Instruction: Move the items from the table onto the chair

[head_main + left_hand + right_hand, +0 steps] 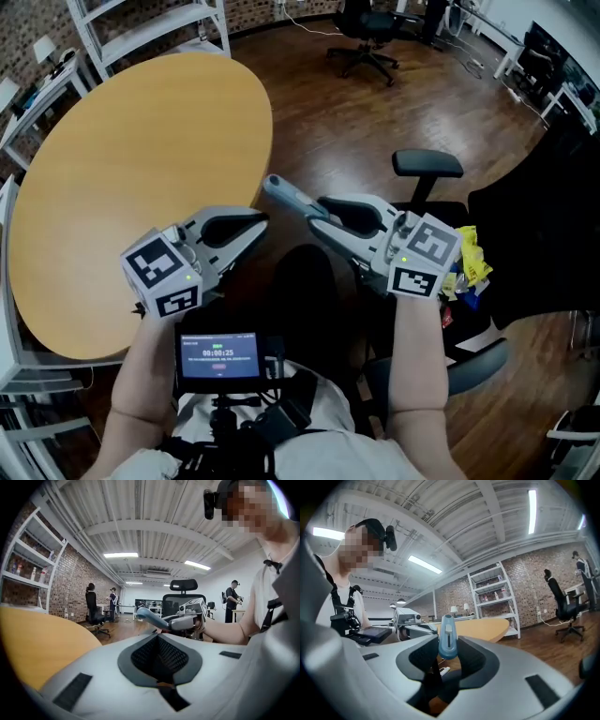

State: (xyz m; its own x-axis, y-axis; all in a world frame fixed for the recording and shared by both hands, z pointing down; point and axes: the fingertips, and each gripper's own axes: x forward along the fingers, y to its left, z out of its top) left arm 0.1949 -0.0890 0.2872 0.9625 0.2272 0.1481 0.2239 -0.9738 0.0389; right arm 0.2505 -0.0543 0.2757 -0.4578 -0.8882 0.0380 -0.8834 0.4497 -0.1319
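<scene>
The wooden floor (356,122) fills most of what lies below you. On your left is the round wooden tabletop (122,169), its top bare.

On your right stands the black chair (427,165). One armrest rises on its stalk just beyond your right hand, and the other lies nearer to you, by your right forearm. A white shelf rack (155,28) stands behind the tabletop, and a second office chair (367,37) sits well apart across the floor. In the left gripper view, a few people (90,603) stand far off by the brick wall.

Your left gripper (255,225) hangs over the near edge of the tabletop, pointing toward the chair. Its jaws are together with nothing between them.

Your right gripper (317,216) is over the front of the chair, pointing back toward the tabletop. It is closed on a blue tool (286,195), which sticks out past the jaw tips over the strip of floor between the tabletop and the chair. In the right gripper view the tool stands upright between the pads, with a pale slider on its face.

A small screen (218,353) sits at your chest between your forearms.

A crumpled yellow packet (472,251) lies on the chair seat, just beside your right gripper's marker cube, with some smaller blue and red bits next to it that are too small to make out.
</scene>
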